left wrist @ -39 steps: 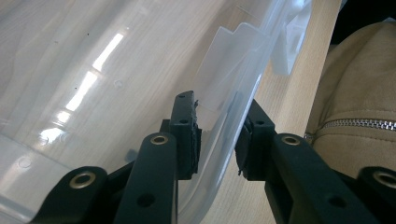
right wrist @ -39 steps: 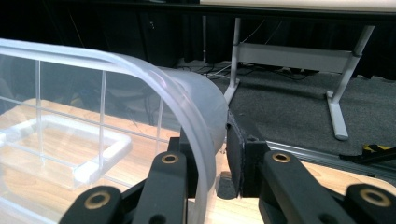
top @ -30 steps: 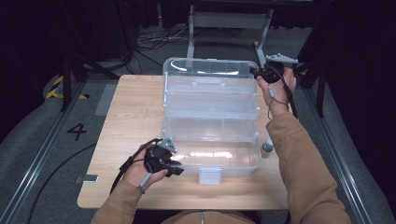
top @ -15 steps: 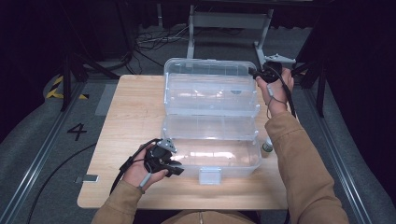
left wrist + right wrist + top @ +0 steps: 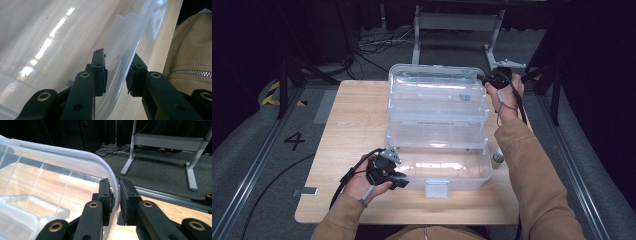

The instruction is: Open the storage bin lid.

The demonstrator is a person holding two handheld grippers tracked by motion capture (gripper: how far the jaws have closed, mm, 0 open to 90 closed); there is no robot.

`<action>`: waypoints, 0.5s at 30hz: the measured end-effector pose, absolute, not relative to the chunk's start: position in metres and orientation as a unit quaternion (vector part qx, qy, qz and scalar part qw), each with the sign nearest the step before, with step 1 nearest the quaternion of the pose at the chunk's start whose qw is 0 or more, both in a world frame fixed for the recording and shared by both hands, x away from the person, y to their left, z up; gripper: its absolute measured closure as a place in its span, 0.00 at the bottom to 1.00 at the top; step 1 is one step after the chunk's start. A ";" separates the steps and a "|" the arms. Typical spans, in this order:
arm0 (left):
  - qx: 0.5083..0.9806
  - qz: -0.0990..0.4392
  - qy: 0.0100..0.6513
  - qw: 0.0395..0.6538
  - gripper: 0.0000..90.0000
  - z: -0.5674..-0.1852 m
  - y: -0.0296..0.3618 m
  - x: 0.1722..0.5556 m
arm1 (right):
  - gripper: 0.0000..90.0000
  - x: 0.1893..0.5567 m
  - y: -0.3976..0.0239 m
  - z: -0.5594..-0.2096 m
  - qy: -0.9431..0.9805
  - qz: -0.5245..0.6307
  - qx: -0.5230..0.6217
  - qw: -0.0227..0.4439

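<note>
1. High view: a clear plastic storage box (image 5: pixel 438 135) with rounded corners sits on the pale wood-grain counter (image 5: pixel 347 130), its hinged lid (image 5: pixel 437 87) swung up and back toward the far edge. The glossy base tub lies nearest the person, with a frosted latch tab (image 5: pixel 436 187) on its front wall. The left claw (image 5: pixel 398 181), matte black with a grey 3-cornered plate on top, is at the tub's front left corner. The right claw (image 5: pixel 486 80) is at the lid's far right corner. Both sleeves are tan fabric. A small white-capped item (image 5: pixel 497 157) stands just beside the tub's right wall, too small to identify.

2. Left gripper view: the left claw's (image 5: pixel 116 75) 2 black jaws, flat bars with brass-ringed pivots and rough dark pads, straddle the tub's thin translucent wall (image 5: pixel 125 62), 1 jaw inside and 1 outside. The outer pad touches the wall; the inner pad seems just off it, so I cannot tell whether the grip is firm. Streaky light reflections run across the smooth plastic, and wood grain shows through it. A tan jacket with a metal zip (image 5: pixel 192 73) is at the right.

3. Right gripper view: the right claw (image 5: pixel 117 200) is clenched on the curved, ribbed rim of the lid (image 5: pixel 75 170), both pads pressed against the thin plastic. Beyond are grey carpet floor (image 5: pixel 160 177) and a grey metal stand leg (image 5: pixel 130 152).
</note>
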State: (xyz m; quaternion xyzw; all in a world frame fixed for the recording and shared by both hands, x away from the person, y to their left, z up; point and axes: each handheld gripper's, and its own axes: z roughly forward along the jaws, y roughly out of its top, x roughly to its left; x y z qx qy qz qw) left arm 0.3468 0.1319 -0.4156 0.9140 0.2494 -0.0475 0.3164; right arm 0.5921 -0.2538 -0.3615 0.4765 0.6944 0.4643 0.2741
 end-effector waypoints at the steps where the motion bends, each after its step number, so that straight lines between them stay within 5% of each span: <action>1: 0.914 -0.048 0.249 0.317 0.80 -0.416 0.132 0.347 | 0.90 0.593 -0.254 -0.363 0.694 0.465 0.478 0.272; 15: 0.914 -0.050 0.252 0.315 0.79 -0.415 0.132 0.347 | 0.91 0.606 -0.254 -0.380 0.700 0.455 0.489 0.255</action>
